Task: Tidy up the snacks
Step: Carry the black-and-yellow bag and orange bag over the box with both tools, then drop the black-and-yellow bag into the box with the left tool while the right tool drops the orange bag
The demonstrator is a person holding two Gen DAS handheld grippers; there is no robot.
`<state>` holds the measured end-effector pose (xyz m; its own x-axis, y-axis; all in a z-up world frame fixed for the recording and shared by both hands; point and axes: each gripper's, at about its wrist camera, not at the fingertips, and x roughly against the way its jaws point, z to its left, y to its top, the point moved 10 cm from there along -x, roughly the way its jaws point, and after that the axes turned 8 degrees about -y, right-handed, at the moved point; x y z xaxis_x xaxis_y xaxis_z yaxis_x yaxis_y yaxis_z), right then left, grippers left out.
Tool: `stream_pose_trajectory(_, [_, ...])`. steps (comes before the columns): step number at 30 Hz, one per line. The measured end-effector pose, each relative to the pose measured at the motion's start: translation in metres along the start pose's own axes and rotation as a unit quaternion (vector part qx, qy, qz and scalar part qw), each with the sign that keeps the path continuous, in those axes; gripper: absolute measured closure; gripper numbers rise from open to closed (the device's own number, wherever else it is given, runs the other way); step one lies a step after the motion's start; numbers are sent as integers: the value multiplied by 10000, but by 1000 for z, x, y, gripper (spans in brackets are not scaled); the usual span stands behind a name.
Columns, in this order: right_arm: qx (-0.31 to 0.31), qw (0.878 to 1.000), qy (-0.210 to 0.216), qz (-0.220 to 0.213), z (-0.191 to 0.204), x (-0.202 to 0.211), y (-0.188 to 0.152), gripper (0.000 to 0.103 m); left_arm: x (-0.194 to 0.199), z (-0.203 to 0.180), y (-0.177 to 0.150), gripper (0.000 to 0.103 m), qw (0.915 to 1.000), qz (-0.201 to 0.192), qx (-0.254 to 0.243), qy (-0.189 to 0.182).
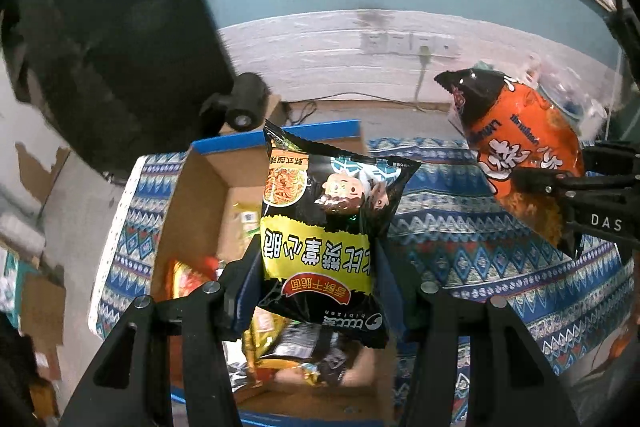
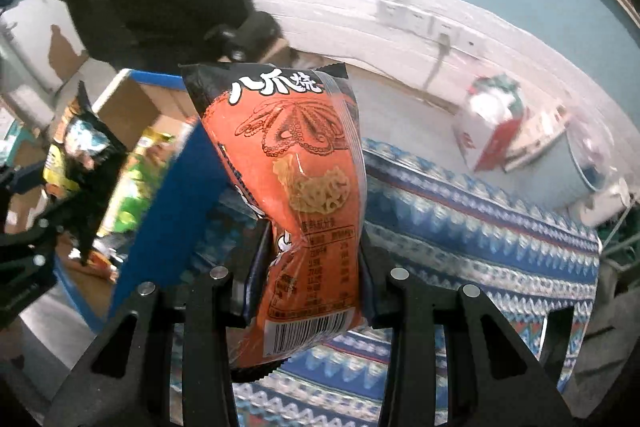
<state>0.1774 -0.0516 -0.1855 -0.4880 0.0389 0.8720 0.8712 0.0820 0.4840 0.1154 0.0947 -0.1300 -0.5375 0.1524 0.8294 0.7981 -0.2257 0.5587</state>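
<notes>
My left gripper (image 1: 316, 267) is shut on a black and yellow noodle snack bag (image 1: 324, 227) and holds it above an open cardboard box (image 1: 200, 203) with blue edges. Several snack packets (image 1: 296, 351) lie in the box. My right gripper (image 2: 316, 259) is shut on an orange octopus snack bag (image 2: 296, 187) and holds it above the patterned cloth, right of the box. That orange bag (image 1: 524, 147) and the right gripper show at the right of the left wrist view. The black and yellow bag (image 2: 76, 155) shows at the left of the right wrist view.
A blue patterned cloth (image 2: 460, 227) covers the table. The box's blue wall (image 2: 172, 203) stands just left of the orange bag. A white and red package (image 2: 492, 127) and a clear container (image 2: 592, 155) sit at the far right. A wall with sockets (image 1: 400, 43) is behind.
</notes>
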Motion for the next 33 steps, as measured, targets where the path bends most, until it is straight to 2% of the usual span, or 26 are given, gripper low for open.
stream_pose_trajectory(7, [292,9992,245,-111,55,3,28,66,2,45,-9,49,9991,5,394,132])
stream_pose_trajectory(16, [665,9967,453,-76,118,-4,46,66,-7,93,-29,49,9941,164,1064,147])
stream_pose_trajectory(22, [791,9954,543,47,144,-17,48,66,-20,113,-43,48,9907,343,1304,204])
stream_pose_trajectory(26, [777,9949,623,183,155,-25,47,66,-23,125,-50,48,9887,474,1366,405])
stream_pose_trajectory(27, [776,9946,648,218,158,-27,46,66,-22,127,-50,47,9887,487,1355,423])
stream_pose_trajectory(28, [773,9945,664,243,161,-28,46,66,-21,128,-50,38,9886,495,1348,444])
stream_pose_trajectory(30, [764,9942,693,299,166,-32,46,66,-15,131,-50,29,9879,445,1394,505])
stream_pose_trajectory(33, [768,9938,725,344,171,-35,47,66,-9,135,-49,27,9876,382,1429,518])
